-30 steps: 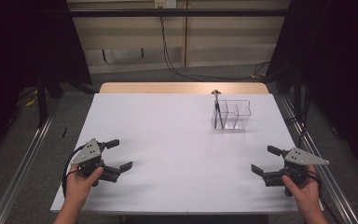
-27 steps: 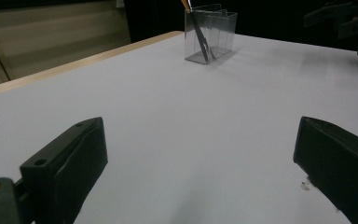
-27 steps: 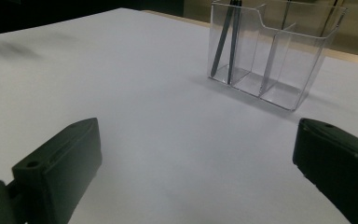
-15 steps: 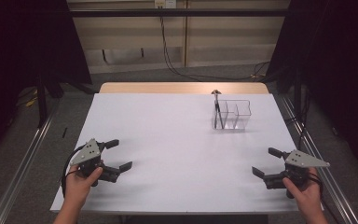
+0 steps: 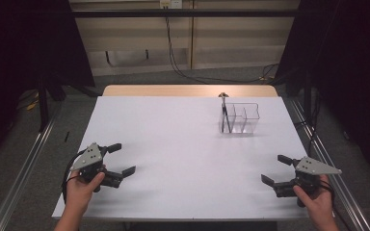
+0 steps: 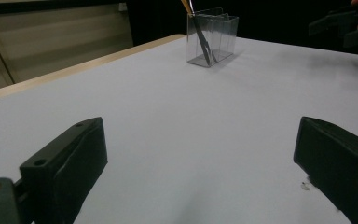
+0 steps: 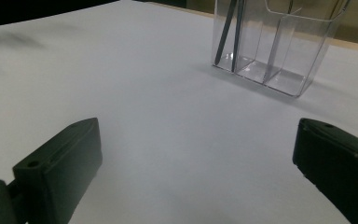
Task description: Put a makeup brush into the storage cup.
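Both grippers, left gripper [image 5: 118, 159] and right gripper [image 5: 274, 170], rest released and empty at the near corners of the table [image 5: 173, 139]. The clear holder [image 5: 241, 118], with a tool [image 5: 225, 111] upright in it, stands far right, well apart.

White table [image 5: 183, 144] bare across middle and near edge: wide free passage between my left gripper [image 5: 121, 159] and my right gripper [image 5: 275, 169], jaws spread, nothing between them. Sole obstacle: clear compartment holder [image 5: 241, 118] at far right, upright, thin dark utensil [image 5: 225, 111] leaning in its left compartment, top above rim. Open surface all round holder; approach from near side unobstructed.
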